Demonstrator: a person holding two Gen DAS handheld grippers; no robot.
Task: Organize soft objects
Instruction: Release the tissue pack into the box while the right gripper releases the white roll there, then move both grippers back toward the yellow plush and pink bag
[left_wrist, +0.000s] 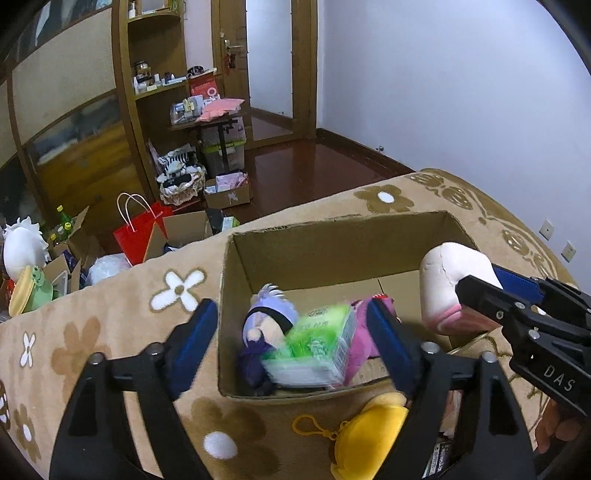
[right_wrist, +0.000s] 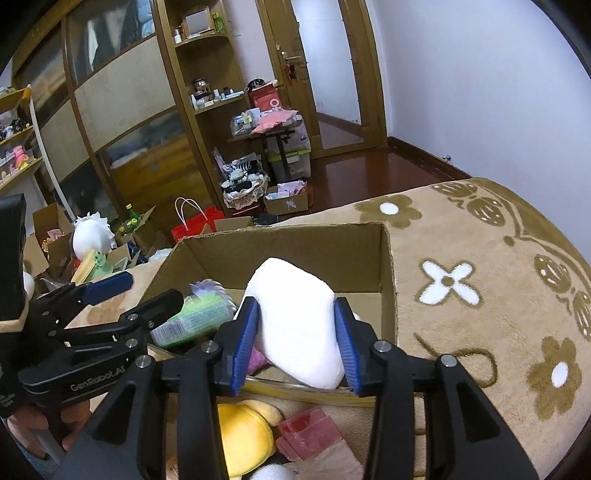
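Observation:
An open cardboard box (left_wrist: 332, 240) stands on a beige flowered blanket. Inside lie a purple-haired doll (left_wrist: 266, 325), a green tissue pack (left_wrist: 317, 347) that looks blurred, and a pink plush (left_wrist: 360, 343). My left gripper (left_wrist: 291, 343) is open above the box's near left part, with nothing between its pads. My right gripper (right_wrist: 299, 343) is shut on a white plush with a pink end (right_wrist: 295, 325), held over the box's right side; it also shows in the left wrist view (left_wrist: 443, 288). A yellow plush (left_wrist: 373, 435) lies on the blanket in front of the box.
A pink-red item (right_wrist: 310, 435) lies by the yellow plush (right_wrist: 243, 439). Beyond the blanket's (right_wrist: 480, 258) far edge the floor holds a red bag (left_wrist: 140, 229), cartons, a white plush (left_wrist: 22, 247), a basket (left_wrist: 181, 184) and shelving.

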